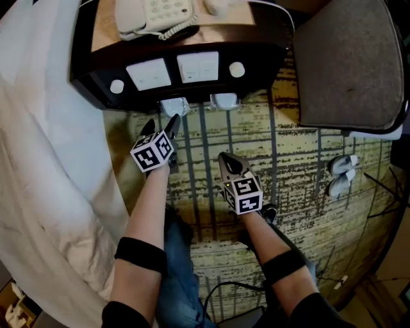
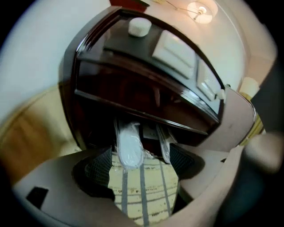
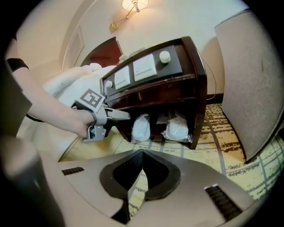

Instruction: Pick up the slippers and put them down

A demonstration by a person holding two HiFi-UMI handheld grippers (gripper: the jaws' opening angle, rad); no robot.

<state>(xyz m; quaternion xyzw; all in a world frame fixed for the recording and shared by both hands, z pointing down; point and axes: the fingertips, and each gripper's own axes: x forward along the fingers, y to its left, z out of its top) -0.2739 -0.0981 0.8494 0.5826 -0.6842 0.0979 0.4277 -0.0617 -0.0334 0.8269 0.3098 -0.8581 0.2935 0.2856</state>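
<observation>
Two white slippers in clear plastic wrap lie side by side under the dark nightstand, the left one (image 1: 174, 106) (image 2: 129, 144) (image 3: 142, 127) and the right one (image 1: 224, 100) (image 2: 163, 142) (image 3: 177, 128). My left gripper (image 1: 161, 125) (image 2: 141, 166) (image 3: 120, 116) hovers just in front of the left slipper with its jaws wide apart; only carpet shows between the pads. My right gripper (image 1: 224, 157) (image 3: 141, 162) is shut and empty, further back over the carpet, pointing at the nightstand.
The nightstand (image 1: 83, 80) carries a phone (image 1: 154, 16) and switch panels. A white bed cover (image 1: 45, 160) fills the left. A grey chair (image 1: 352, 64) stands at the right, with another white pair of slippers (image 1: 343, 174) beside it. The floor is patterned carpet (image 1: 295, 147).
</observation>
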